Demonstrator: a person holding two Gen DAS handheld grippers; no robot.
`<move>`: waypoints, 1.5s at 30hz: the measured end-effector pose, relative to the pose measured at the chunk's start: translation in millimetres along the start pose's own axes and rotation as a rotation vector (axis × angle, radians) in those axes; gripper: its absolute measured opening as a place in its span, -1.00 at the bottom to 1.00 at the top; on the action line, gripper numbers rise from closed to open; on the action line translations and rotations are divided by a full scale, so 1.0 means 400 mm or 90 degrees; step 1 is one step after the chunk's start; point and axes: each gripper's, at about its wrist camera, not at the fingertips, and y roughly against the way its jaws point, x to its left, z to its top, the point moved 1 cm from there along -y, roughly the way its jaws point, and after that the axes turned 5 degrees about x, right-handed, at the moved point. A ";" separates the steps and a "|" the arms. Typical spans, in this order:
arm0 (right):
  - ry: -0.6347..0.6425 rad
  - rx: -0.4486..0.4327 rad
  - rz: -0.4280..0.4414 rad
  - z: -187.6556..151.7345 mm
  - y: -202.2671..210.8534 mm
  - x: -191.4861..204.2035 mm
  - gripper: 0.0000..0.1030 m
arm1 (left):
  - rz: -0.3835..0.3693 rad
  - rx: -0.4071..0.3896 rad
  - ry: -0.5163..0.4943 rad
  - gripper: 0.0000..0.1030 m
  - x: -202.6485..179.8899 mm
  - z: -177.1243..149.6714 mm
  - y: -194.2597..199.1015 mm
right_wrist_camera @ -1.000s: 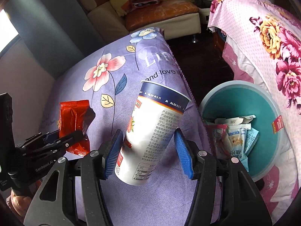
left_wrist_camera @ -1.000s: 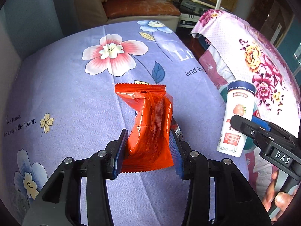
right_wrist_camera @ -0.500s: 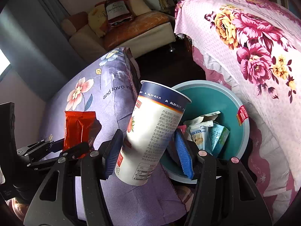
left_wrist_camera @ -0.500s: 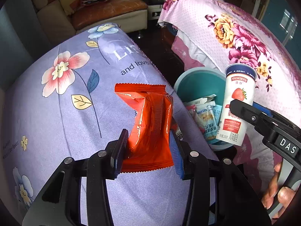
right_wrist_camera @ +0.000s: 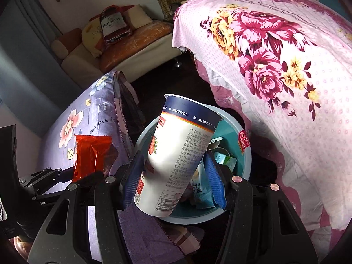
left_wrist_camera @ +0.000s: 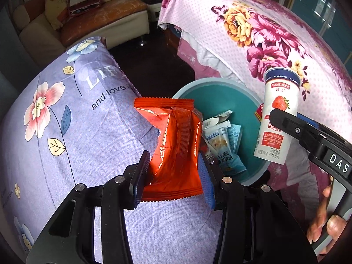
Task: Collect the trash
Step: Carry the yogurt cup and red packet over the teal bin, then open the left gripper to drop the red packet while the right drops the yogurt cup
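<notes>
Trash-wise there are two pieces in the air: the red snack wrapper [left_wrist_camera: 173,145] is pinched between the blue pads of the left gripper [left_wrist_camera: 175,172], sticking up out of the jaws over the edge of the purple flowered cloth [left_wrist_camera: 66,132]. The strawberry yogurt cup [right_wrist_camera: 176,151] sits clamped in the right gripper [right_wrist_camera: 173,176], tilted a bit, rim up, right in front of the teal bin [right_wrist_camera: 246,160]. That bin, between the purple cloth and the pink floral cover [right_wrist_camera: 286,66], holds a few crumpled packets [left_wrist_camera: 222,143]. Both grippers are near each other, wrapper left of the cup.
</notes>
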 end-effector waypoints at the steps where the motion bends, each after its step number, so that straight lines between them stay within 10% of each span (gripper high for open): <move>1: -0.004 0.000 -0.003 0.001 0.000 -0.008 0.05 | -0.001 0.002 -0.004 -0.13 -0.007 0.004 -0.006; 15: -0.019 0.017 -0.034 0.022 -0.024 -0.064 0.05 | -0.029 0.025 -0.037 -0.05 -0.075 0.038 -0.075; 26: -0.021 0.033 -0.049 0.027 -0.045 -0.073 0.05 | 0.005 0.011 -0.026 0.70 -0.058 0.051 -0.084; 37: -0.009 0.055 -0.064 0.033 -0.070 -0.067 0.06 | 0.013 0.011 0.008 0.79 -0.010 0.052 -0.092; 45: 0.000 0.072 -0.067 0.029 -0.084 -0.037 0.54 | 0.013 0.013 0.040 0.83 0.031 0.034 -0.083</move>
